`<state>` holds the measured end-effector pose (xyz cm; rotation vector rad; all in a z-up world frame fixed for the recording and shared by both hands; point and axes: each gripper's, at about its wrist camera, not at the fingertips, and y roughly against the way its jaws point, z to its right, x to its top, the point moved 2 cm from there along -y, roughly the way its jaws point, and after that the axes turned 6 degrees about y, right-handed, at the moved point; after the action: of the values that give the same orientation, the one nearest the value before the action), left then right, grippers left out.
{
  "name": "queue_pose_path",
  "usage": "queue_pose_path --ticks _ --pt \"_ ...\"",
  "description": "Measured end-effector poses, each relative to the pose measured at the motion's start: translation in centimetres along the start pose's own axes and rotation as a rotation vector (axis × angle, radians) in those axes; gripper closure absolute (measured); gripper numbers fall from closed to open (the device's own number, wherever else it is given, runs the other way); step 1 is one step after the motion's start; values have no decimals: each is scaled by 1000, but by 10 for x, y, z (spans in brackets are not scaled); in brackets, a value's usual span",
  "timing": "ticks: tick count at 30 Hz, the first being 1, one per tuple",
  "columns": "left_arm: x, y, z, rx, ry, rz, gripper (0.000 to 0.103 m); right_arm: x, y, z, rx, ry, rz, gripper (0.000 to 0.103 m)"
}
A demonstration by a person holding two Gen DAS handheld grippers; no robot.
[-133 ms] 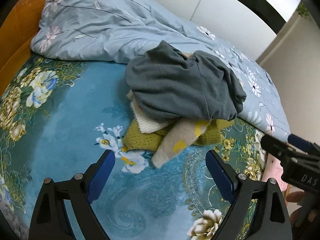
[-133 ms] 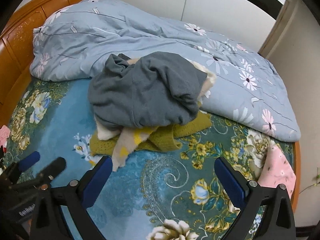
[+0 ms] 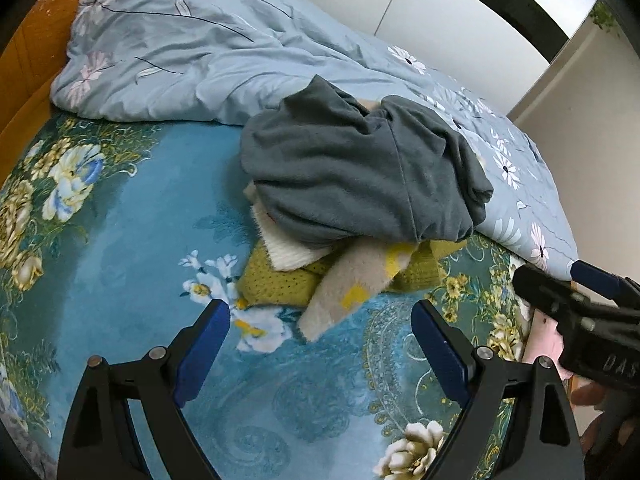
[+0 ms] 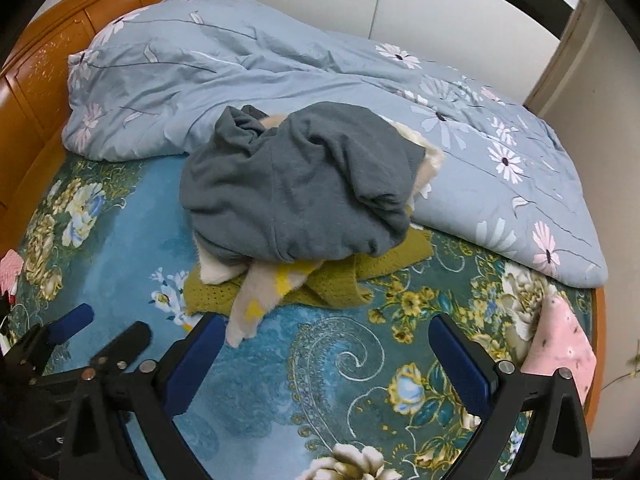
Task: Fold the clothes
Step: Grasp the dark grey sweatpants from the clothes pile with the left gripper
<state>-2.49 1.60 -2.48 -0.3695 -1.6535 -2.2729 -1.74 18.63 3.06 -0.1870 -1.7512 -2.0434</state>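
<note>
Two grippers hang over a bed spread with a blue floral sheet [image 3: 120,240], both empty and both with jaws set wide apart. Seen from the left wrist, the left gripper [image 3: 320,320] hovers just short of a heap of clothes near the middle of the bed: a dark grey garment [image 3: 360,176] slumps on top, a white knit piece [image 3: 288,252] and an olive-green knit [image 3: 280,284] lie beneath it, and a beige fleece sleeve with yellow patches [image 3: 344,292] trails out toward the camera, its end lying on the sheet between the blue-padded fingers [image 3: 204,344]. A rumpled pale-blue flowered duvet [image 3: 180,48] is bunched behind the heap. The right gripper [image 3: 560,284] enters at the lower right edge.

From the right wrist, the right gripper [image 4: 324,344] frames open sheet [image 4: 340,360], with the sleeve's tip [image 4: 248,316] just beside its left finger. The grey garment [image 4: 296,192] again crowns the pile, the olive knit [image 4: 336,284] spreading out below it. The duvet [image 4: 240,64] lies behind, against an orange wooden headboard [image 4: 36,80]. A pink cloth [image 4: 560,344] sits at the bed's right edge, and the left gripper [image 4: 102,326] shows at the lower left.
</note>
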Motion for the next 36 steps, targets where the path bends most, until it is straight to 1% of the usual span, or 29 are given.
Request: queue_pose_path --ticks 7,9,11,14,17,18,20,21,22,24,25,26,29,30,31,32,33,34,35,36 --pt "19 -24 7 -4 -25 -14 11 15 -17 -1 -9 13 -30 0" --pt "24 -28 10 -24 -28 -6 11 17 -15 2 -11 18 -40 0" --pt "29 -34 13 -38 -32 -5 11 26 -29 4 -15 26 -47 0" --pt "35 -42 23 -42 -74 14 11 30 -40 8 -9 15 -87 0" --pt "41 -50 34 -33 -128 18 11 33 -49 14 11 -5 -89 0" --pt "44 -54 39 -23 -151 14 11 32 -51 16 13 15 -104 0" --pt "47 -64 50 -11 -193 2 11 32 -51 25 -45 2 -90 0" --pt "49 -71 61 3 -240 0 11 32 -49 33 -69 -20 -91 0" --pt "49 -78 73 17 -297 -6 11 31 -47 40 -69 -48 -110 0" --pt "47 -93 98 43 -408 -26 11 25 -41 60 -27 -137 -124 0" --pt "45 -98 110 54 -459 -22 11 20 -39 67 -6 -170 -132 0" --pt "42 -103 121 65 -508 -11 11 15 -39 77 25 -204 -139 0" --pt "31 -115 157 142 -669 70 11 -3 -31 102 -19 -227 -193 0" --pt "30 -122 162 191 -721 86 13 -9 -28 112 -38 -236 -201 0" --pt "32 -126 162 211 -752 80 15 -19 -23 121 -80 -241 -193 0" --pt "35 -130 161 216 -775 66 30 -30 -19 130 -103 -253 -196 0" --pt "38 -134 160 221 -798 52 58 -40 -15 138 -120 -263 -199 0" --pt "43 -132 159 214 -790 50 73 -49 -11 144 -130 -276 -208 0" --pt "52 -123 154 197 -732 65 85 -58 -8 151 -140 -287 -200 0" --pt "61 -111 146 178 -658 86 91 -64 -5 155 -142 -294 -202 0"
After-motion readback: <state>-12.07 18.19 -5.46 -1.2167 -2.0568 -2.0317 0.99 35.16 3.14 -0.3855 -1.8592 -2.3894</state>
